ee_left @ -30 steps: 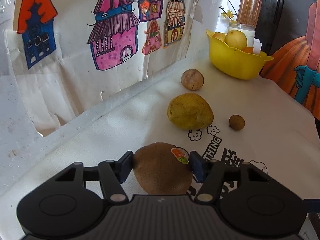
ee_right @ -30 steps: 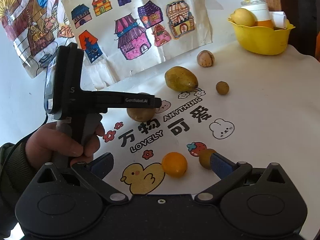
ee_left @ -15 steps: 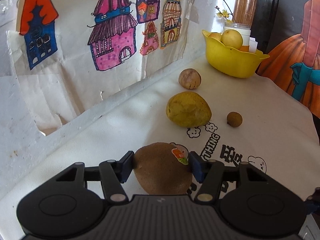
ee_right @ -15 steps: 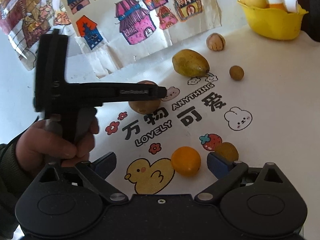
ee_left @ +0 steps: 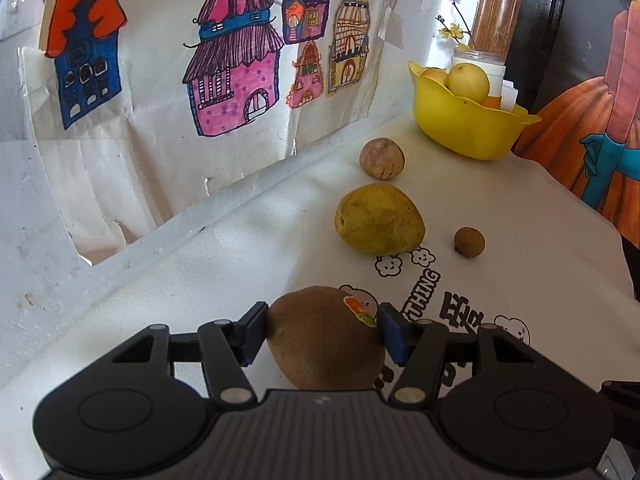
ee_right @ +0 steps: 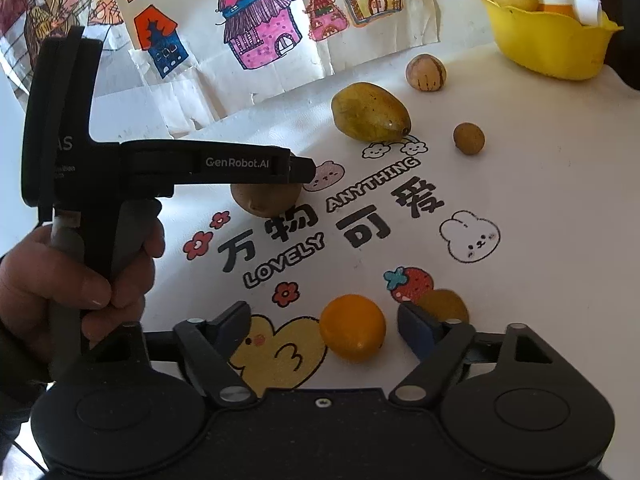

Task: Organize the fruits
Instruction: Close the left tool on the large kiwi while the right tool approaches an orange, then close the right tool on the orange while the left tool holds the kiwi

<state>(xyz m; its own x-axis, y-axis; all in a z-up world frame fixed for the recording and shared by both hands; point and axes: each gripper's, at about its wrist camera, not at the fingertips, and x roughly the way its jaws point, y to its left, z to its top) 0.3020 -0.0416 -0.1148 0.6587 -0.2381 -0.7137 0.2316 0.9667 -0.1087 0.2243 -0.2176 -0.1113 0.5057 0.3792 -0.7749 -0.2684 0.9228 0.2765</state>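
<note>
Brown kiwi [ee_left: 324, 340] lengthwise along left tool [ee_left: 322, 330]

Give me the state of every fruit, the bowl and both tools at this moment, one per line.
left tool: shut on kiwi
kiwi: gripped, resting on table
right tool: closing around orange, pads not touching
orange: loose on table
mango: lying on table
yellow bowl: upright, holding fruit

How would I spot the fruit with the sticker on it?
Start at the yellow bowl in the far corner and come toward the camera, past the green-yellow mango. The brown kiwi sits between the left gripper pads, the only fruit with a small orange sticker.
</note>
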